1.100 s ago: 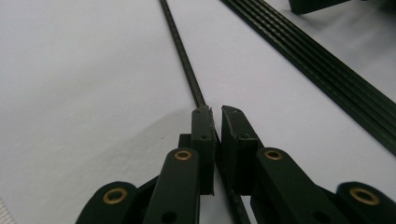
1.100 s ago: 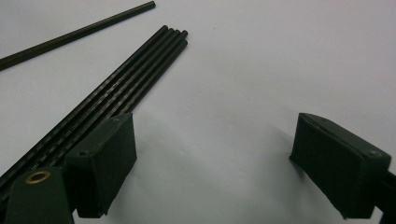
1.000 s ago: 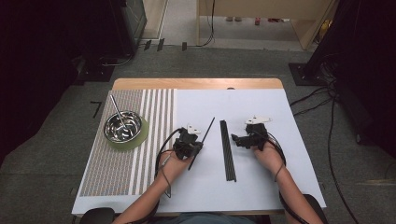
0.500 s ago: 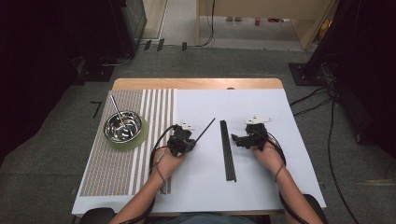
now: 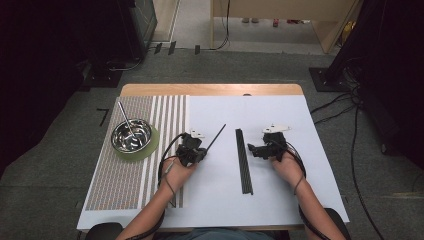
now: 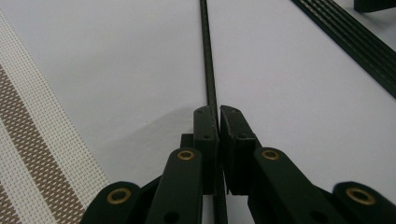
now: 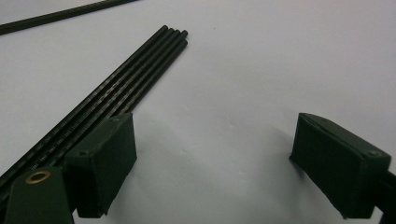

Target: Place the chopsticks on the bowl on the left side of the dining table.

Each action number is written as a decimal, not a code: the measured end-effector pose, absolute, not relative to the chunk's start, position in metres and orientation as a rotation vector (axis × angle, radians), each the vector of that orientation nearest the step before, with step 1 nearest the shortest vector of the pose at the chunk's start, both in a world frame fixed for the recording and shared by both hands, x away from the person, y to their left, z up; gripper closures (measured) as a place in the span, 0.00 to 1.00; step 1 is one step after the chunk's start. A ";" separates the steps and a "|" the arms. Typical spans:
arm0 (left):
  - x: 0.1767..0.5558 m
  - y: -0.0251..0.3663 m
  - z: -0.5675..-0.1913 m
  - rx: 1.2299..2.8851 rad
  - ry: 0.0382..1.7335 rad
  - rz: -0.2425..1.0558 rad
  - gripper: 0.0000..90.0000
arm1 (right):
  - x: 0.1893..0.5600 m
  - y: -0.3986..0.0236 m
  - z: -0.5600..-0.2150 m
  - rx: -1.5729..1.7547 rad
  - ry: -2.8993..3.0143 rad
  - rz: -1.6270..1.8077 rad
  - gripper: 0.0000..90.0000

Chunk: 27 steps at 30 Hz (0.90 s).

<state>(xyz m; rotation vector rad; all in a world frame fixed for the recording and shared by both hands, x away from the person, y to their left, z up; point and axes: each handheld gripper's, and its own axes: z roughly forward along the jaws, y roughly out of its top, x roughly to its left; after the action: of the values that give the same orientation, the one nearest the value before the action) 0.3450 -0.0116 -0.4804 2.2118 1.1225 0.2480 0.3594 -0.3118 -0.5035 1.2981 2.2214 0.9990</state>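
- Setting: a table point(image 5: 300, 200) under a white sheet, standing on grey carpet, with dark equipment and loose cables around it. A striped woven mat point(image 5: 125, 185) covers the sheet's left part.
- Landmark: a bundle of black rods point(image 5: 244, 161), lying side by side and touching, about mid-sheet, running away from the person. All places below are given relative to it.
- Single black rod point(image 5: 216, 137): left of the bundle and apart from it, slanted, its far tip leaning toward the bundle. It shows in the left gripper view point(image 6: 208, 60) running straight away from the jaws.
- Left gripper point(image 5: 192, 150): left of the bundle, between it and the mat. Jaws drawn narrow and clamped on the near end of the single rod, which passes between the pads point(image 6: 205, 135).
- Right gripper point(image 5: 257, 150): just right of the bundle, at about its middle. Jaws spread wide and holding nothing; in its own view one pad point(image 7: 105, 158) sits at the bundle's edge point(image 7: 135, 79), and I cannot tell whether it touches.
- Steel bowl point(image 5: 131, 135): far left of the bundle, on a green coaster upon the mat, with a thin metal stick leaning in it.
- Progress, as judged: one rod is taken out of the set and in hand; the bowl looks a likely place for it. The remaining rods lie untouched, so most of the work appears left.
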 end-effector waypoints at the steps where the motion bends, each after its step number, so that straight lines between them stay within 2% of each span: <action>1: 0.345 -0.012 -0.481 2.208 1.119 0.255 0.96 | 0.359 -0.312 -0.503 1.298 2.222 0.999 0.15; 9: 0.349 -0.010 -0.479 2.187 1.151 0.198 0.97 | 0.360 -0.312 -0.503 1.298 2.222 1.000 0.15; 27: 0.351 -0.004 -0.467 2.177 1.144 0.167 0.97 | 0.360 -0.312 -0.503 1.298 2.222 1.000 0.15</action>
<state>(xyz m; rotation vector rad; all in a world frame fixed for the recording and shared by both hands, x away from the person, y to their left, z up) 0.3513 -0.0042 -0.4665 2.1769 1.1441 0.1671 0.3595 -0.3119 -0.5035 1.2985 2.2222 0.9999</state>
